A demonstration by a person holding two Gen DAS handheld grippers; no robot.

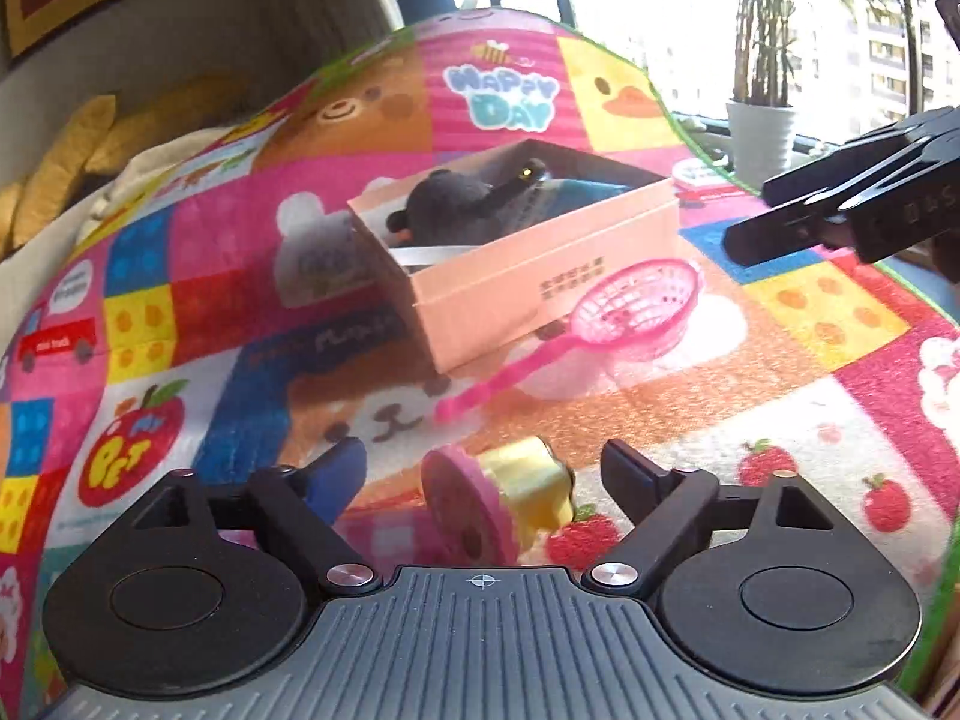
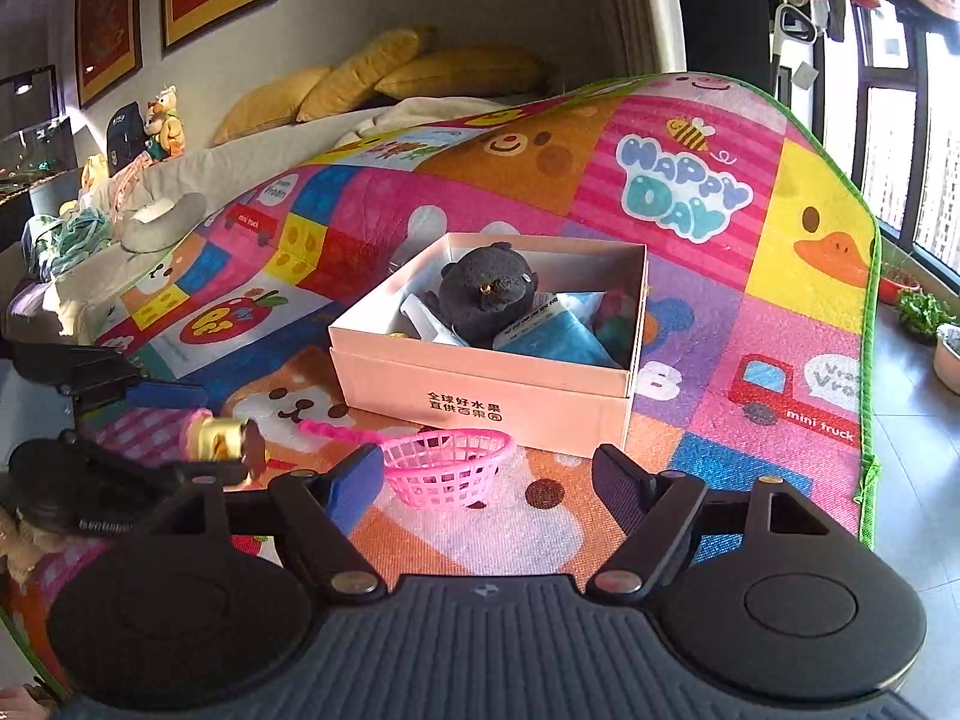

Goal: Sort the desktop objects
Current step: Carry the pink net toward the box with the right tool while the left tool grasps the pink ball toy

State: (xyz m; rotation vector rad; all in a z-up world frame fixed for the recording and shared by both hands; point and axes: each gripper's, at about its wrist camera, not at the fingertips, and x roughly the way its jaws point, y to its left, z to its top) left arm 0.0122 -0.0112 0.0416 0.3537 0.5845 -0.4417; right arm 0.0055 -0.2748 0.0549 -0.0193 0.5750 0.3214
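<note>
A pink box (image 1: 540,276) (image 2: 480,384) stands on the colourful mat and holds a black plush toy (image 1: 456,204) (image 2: 486,294) and a blue packet (image 2: 552,336). A pink toy strainer (image 1: 636,312) (image 2: 444,462) lies in front of the box. A pink-and-yellow toy cup (image 1: 510,498) (image 2: 222,441) lies on its side between the wide-apart fingers of my open left gripper (image 1: 483,468), which does not touch it. My right gripper (image 2: 489,474) is open and empty, just above the strainer; it also shows in the left wrist view (image 1: 840,216).
The mat (image 2: 750,312) covers a low surface with a green border. Yellow cushions (image 2: 384,78) and soft toys (image 2: 162,120) lie beyond its far left edge. Potted plants (image 1: 762,138) stand by the windows on the right.
</note>
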